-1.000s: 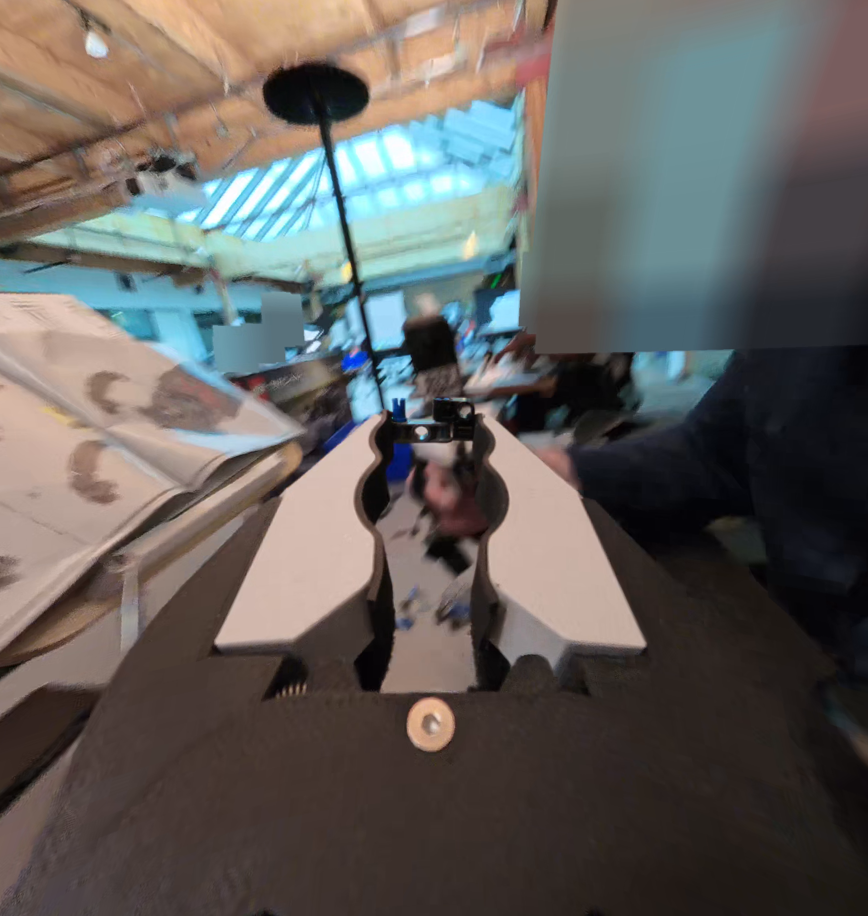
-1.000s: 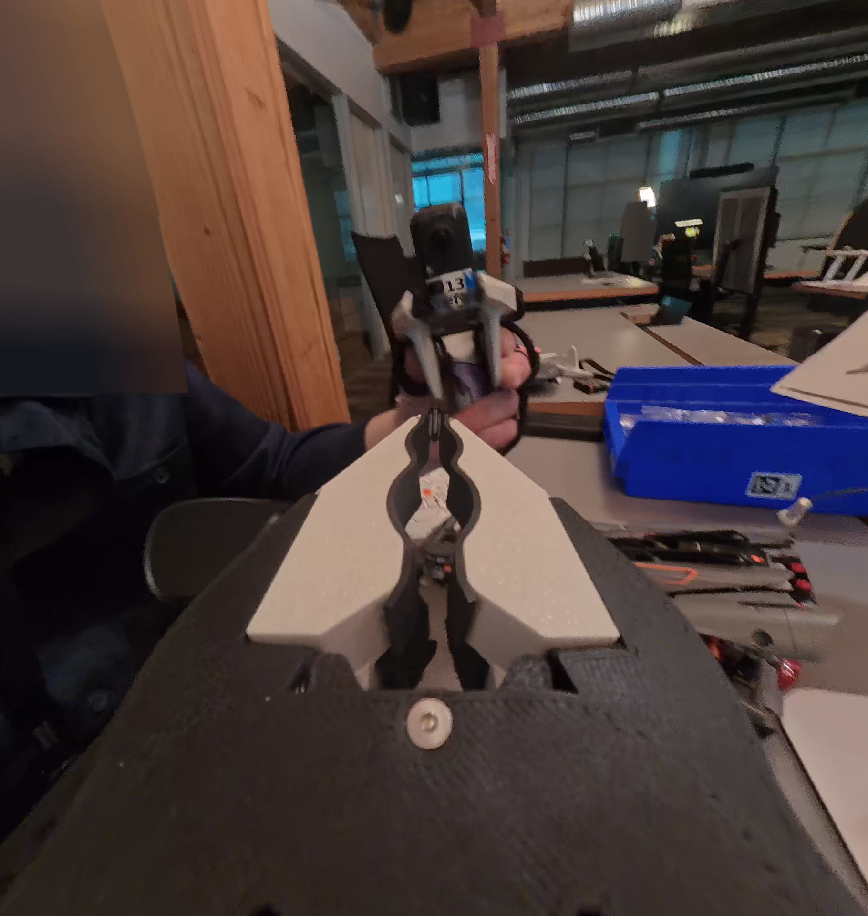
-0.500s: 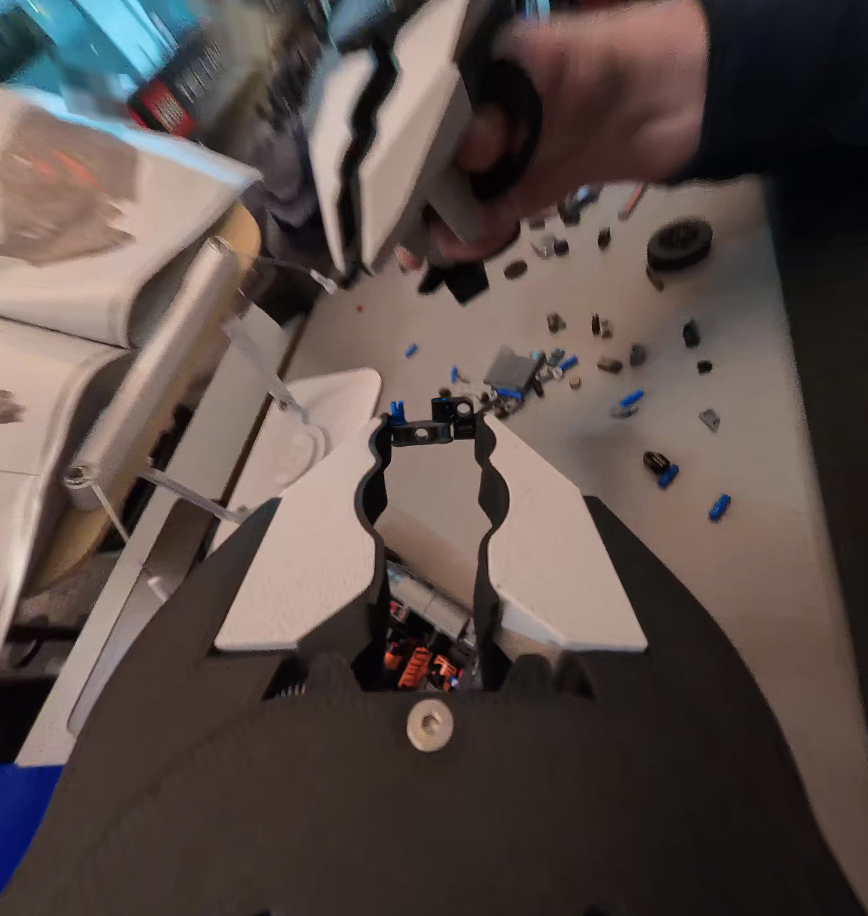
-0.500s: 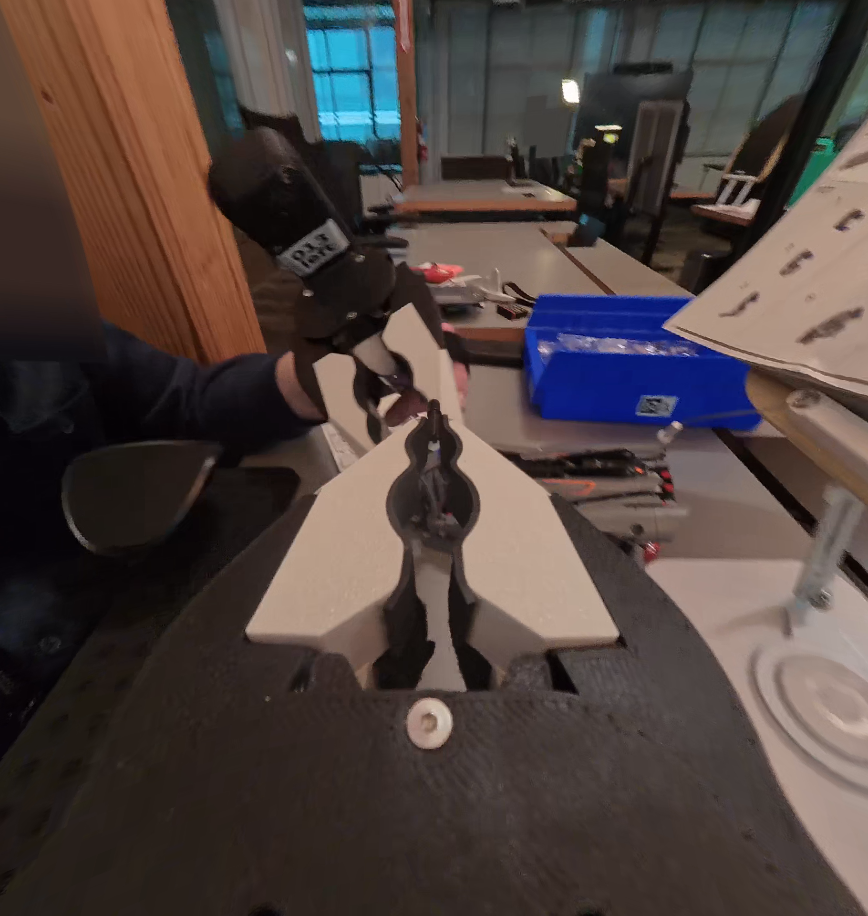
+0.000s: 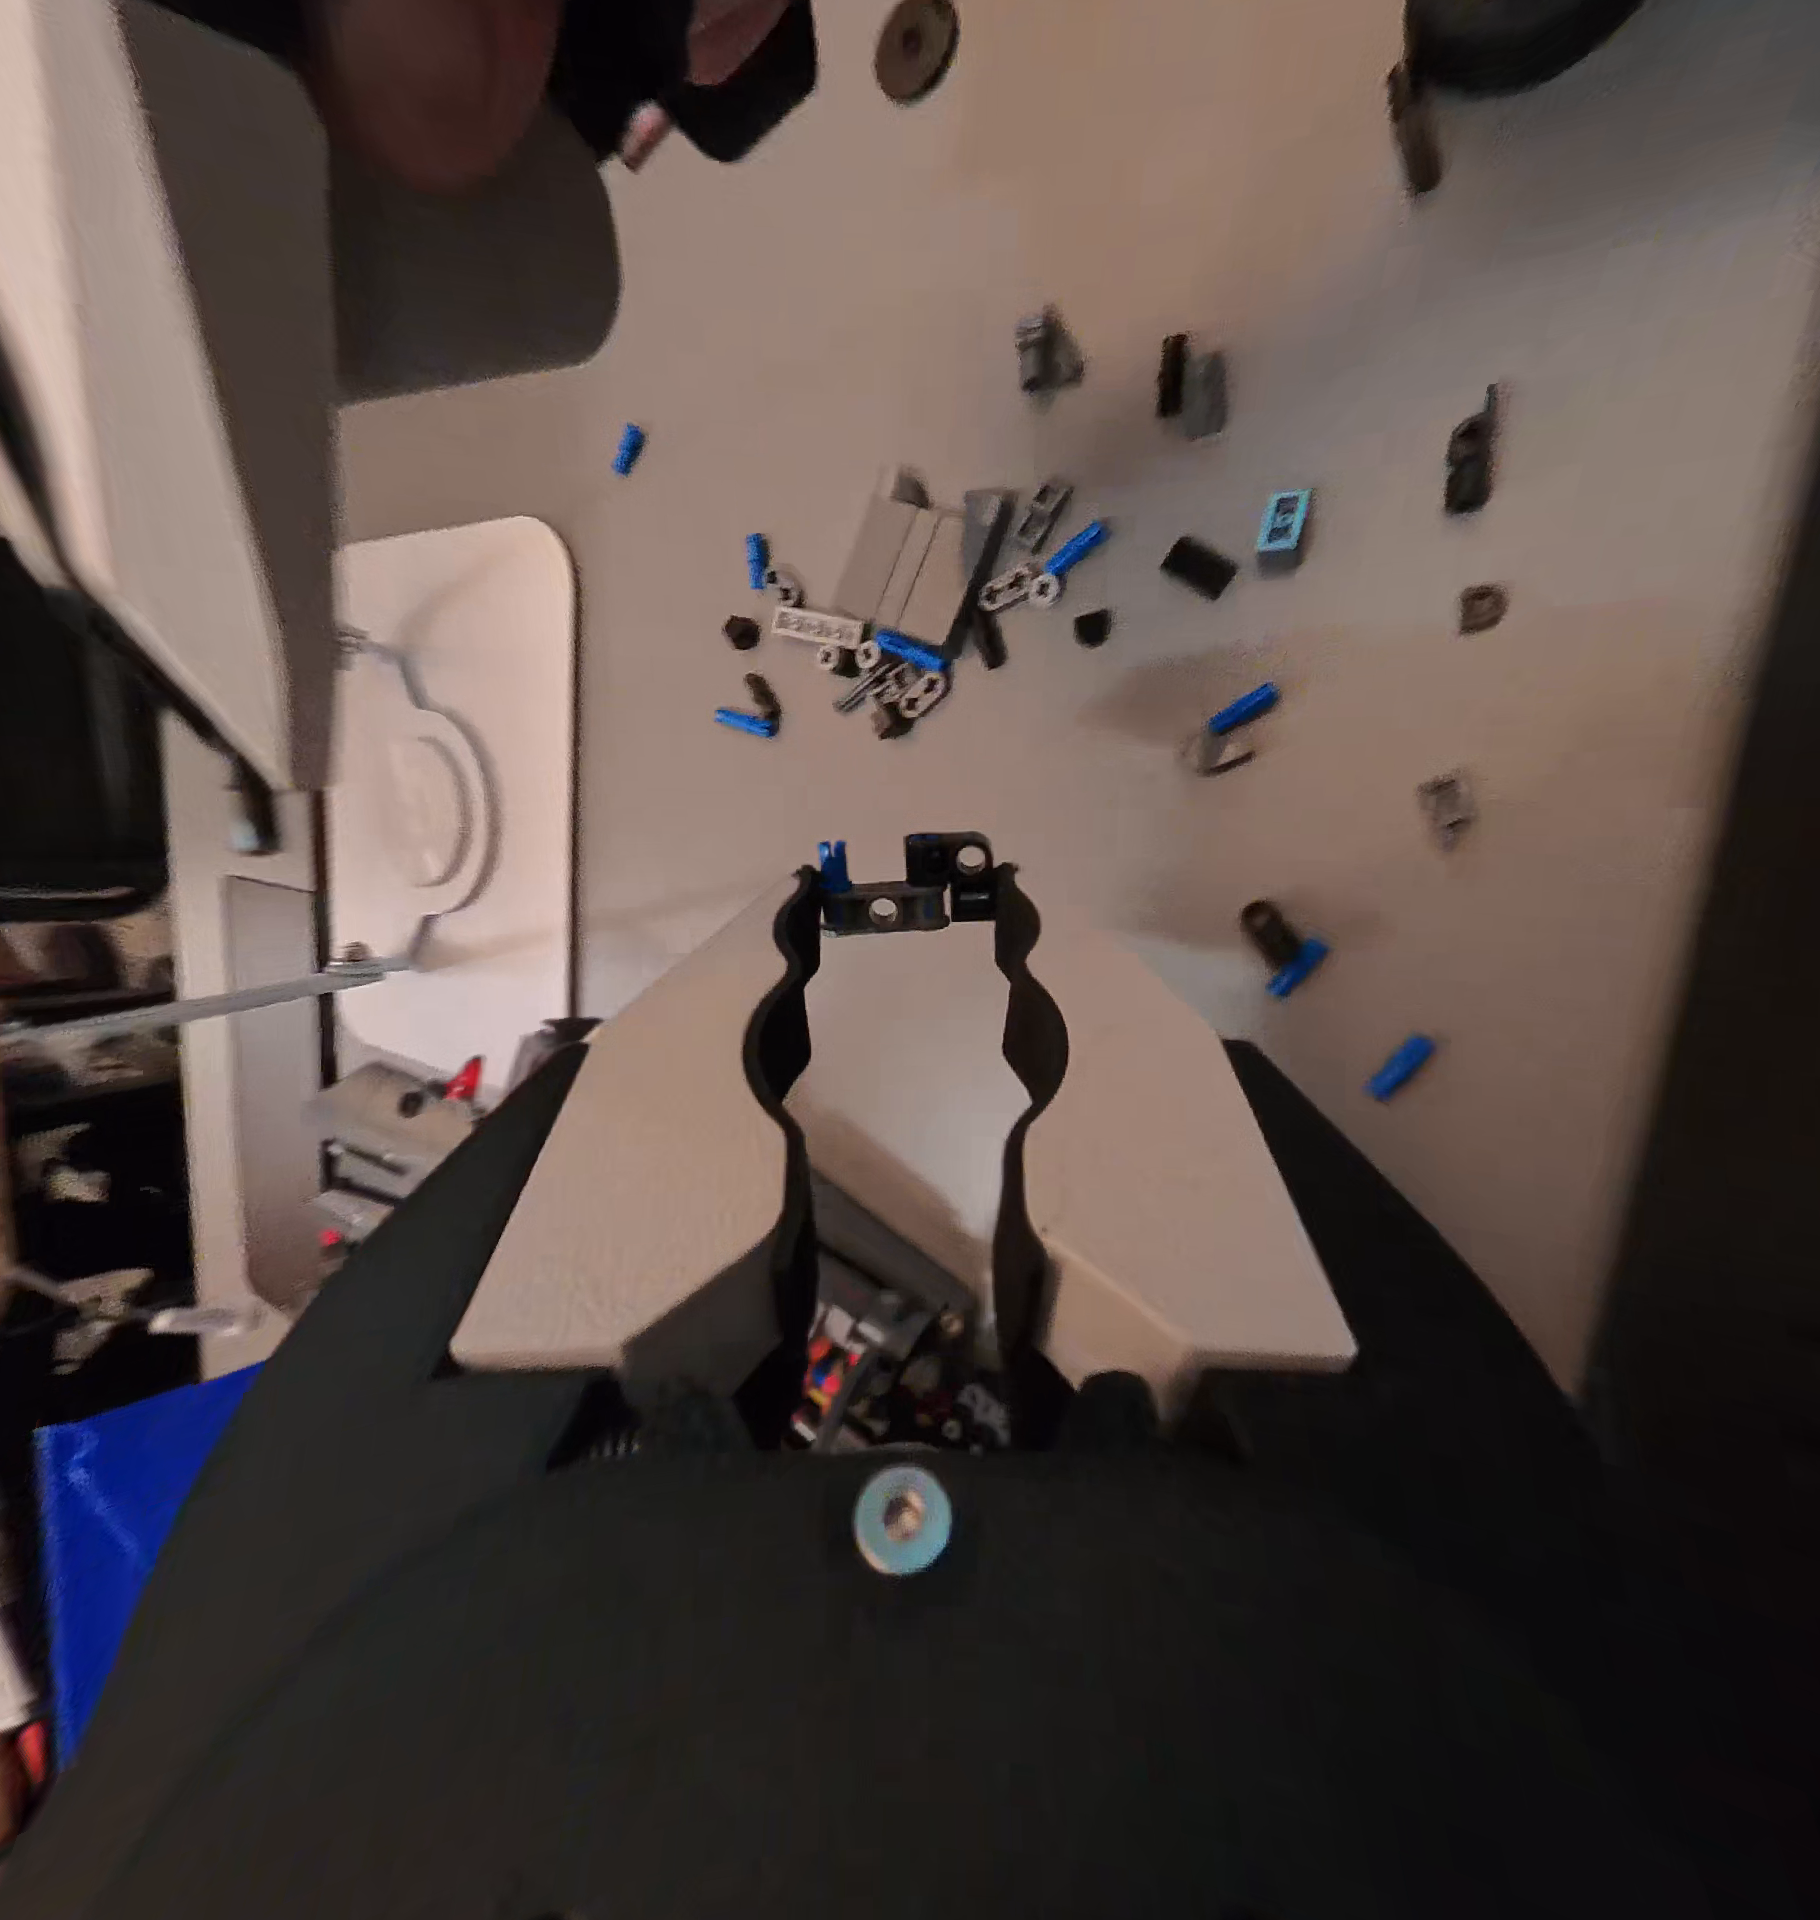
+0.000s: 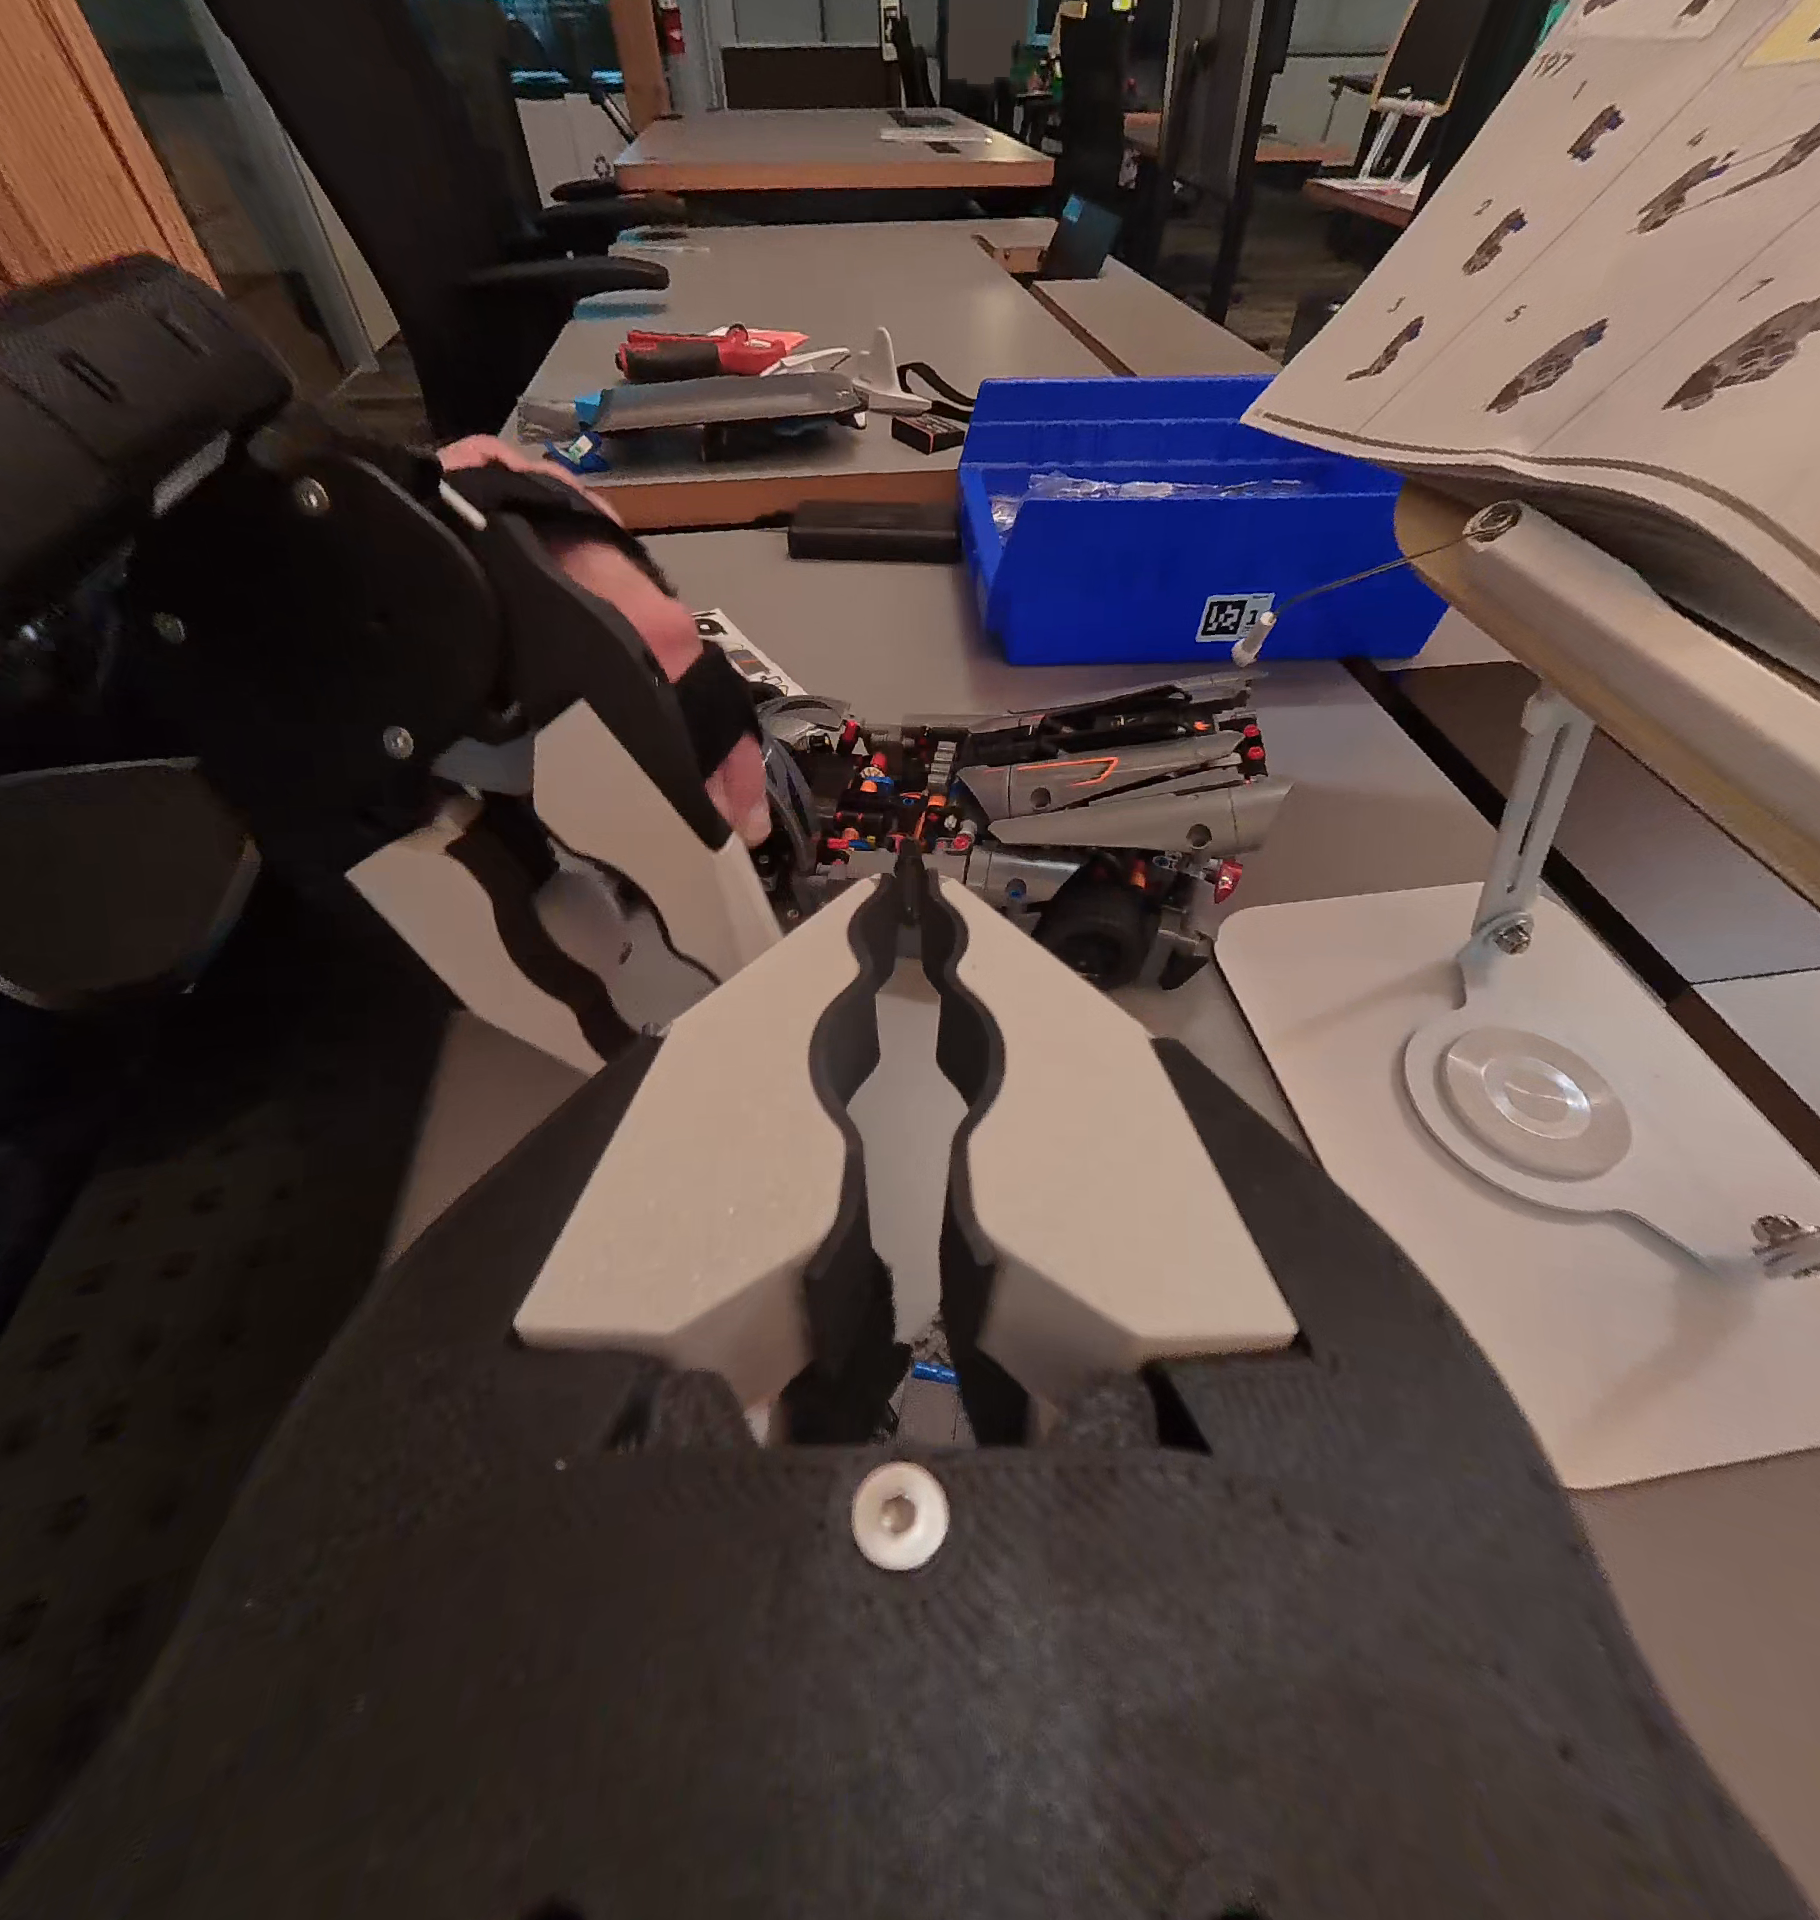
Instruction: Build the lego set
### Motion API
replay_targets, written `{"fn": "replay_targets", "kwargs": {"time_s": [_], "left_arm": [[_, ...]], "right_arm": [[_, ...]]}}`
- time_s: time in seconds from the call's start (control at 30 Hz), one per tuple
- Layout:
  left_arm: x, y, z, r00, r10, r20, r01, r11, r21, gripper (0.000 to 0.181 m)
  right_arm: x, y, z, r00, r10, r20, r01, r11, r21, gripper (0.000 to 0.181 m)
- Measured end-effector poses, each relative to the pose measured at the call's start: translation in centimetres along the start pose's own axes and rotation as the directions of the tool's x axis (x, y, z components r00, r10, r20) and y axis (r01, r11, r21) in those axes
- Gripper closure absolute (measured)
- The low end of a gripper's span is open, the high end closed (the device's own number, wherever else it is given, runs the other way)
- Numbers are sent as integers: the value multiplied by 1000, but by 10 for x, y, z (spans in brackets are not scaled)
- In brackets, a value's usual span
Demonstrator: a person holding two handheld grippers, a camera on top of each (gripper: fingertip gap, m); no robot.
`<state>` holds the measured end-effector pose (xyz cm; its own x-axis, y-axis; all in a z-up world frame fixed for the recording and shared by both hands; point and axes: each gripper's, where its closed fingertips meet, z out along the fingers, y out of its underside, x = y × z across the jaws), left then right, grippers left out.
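The left hand-held gripper (image 5: 904, 896) pointed down at the desk (image 5: 1560, 665), its fingers spread only as wide as the small lego assembly (image 5: 904, 891) clamped between their tips — a dark grey beam with holes, a blue pin standing at its left end and a black connector block at its right. Beyond it, loose lego pieces (image 5: 890, 613) lay scattered over the pale surface: a cluster of grey panels, light beams and blue pins near the middle, with single blue pins and dark connectors well apart to the right.

The right hand-held gripper (image 6: 911, 896) had its fingers drawn almost together, tips nipped on a small dark piece (image 6: 911, 881) whose shape was too small to make out. Just beyond those tips sat the partly built lego car (image 6: 1051, 800) on the desk, grey bodywork with orange trim, red pins and a black wheel showing. In the right wrist view the left hand-held gripper appeared at the left, held in a person's hand (image 6: 615, 592) close beside the car's near end. A blue bin (image 6: 1186, 530) stood behind the car, and an open instruction booklet (image 6: 1633, 260) rested on a tilted stand (image 6: 1550, 862) to the right — its flat white base lying on the desk beside the car.
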<state>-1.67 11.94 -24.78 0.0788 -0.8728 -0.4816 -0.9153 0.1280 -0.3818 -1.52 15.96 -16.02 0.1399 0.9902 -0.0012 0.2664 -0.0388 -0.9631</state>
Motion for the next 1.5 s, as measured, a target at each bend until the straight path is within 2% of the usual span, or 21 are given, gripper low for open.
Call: {"fn": "replay_targets", "kwargs": {"time_s": [0.07, 0.13, 0.23, 0.3, 0.53, 0.57, 0.63, 0.8, 0.93, 1.0, 1.17, 1.27, 1.43, 1.5], "left_arm": [[5, -4, 14, 1000, -24, -15, 25, 1000, 14, 151], [10, 8, 35, 996, -75, -52, 72, 996, -53, 150], [15, 17, 54, 985, -139, -104, 131, 988, -84, 150], [12, 17, 58, 982, -157, -105, 150, 986, -72, 150], [28, 20, 69, 937, -254, -239, 240, 967, -87, 150], [26, 20, 69, 936, -265, -233, 252, 964, -83, 144], [31, 18, 66, 920, -281, -274, 269, 960, -83, 134], [32, 17, 59, 906, -310, -288, 295, 951, -97, 128], [30, 20, 50, 904, -309, -295, 297, 951, -86, 134], [41, 24, 48, 886, -312, -343, 287, 950, -122, 137], [53, 32, 50, 865, -323, -384, 278, 945, -170, 144], [51, 30, 43, 853, -337, -398, 305, 941, -145, 148], [55, 28, 6, 763, -346, -546, 350, 931, -100, 156], [39, 28, -11, 767, -348, -539, 389, 920, -40, 158]], "right_arm": [[3, -2, -6, 1000, 8, -10, -7, 1000, 12, 180], [5, 1, -10, 1000, 5, -23, -5, 1000, 5, 180], [7, 11, -9, 999, 9, -32, -10, 999, -34, 180], [8, 18, -7, 1000, 10, -28, -12, 998, -61, 180], [6, 27, -1, 1000, 20, -2, -20, 995, -94, 179], [6, 28, 0, 1000, 20, -2, -20, 995, -99, 179], [6, 29, 0, 1000, 22, 0, -22, 994, -104, 179], [5, 36, -2, 999, 35, 11, -33, 990, -137, 180], [3, 51, -3, 1000, -10, 6, 11, 971, -239, 180], [-1, 61, -4, 1000, -16, 24, 22, 955, -296, 180], [-19, 100, 3, 994, -52, 97, 92, 875, -476, 180], [-25, 116, 8, 989, -68, 134, 131, 825, -549, 179], [-36, 129, 15, 970, -121, 210, 229, 740, -633, 179], [-38, 133, 17, 959, -156, 237, 278, 690, -669, 180]]}}
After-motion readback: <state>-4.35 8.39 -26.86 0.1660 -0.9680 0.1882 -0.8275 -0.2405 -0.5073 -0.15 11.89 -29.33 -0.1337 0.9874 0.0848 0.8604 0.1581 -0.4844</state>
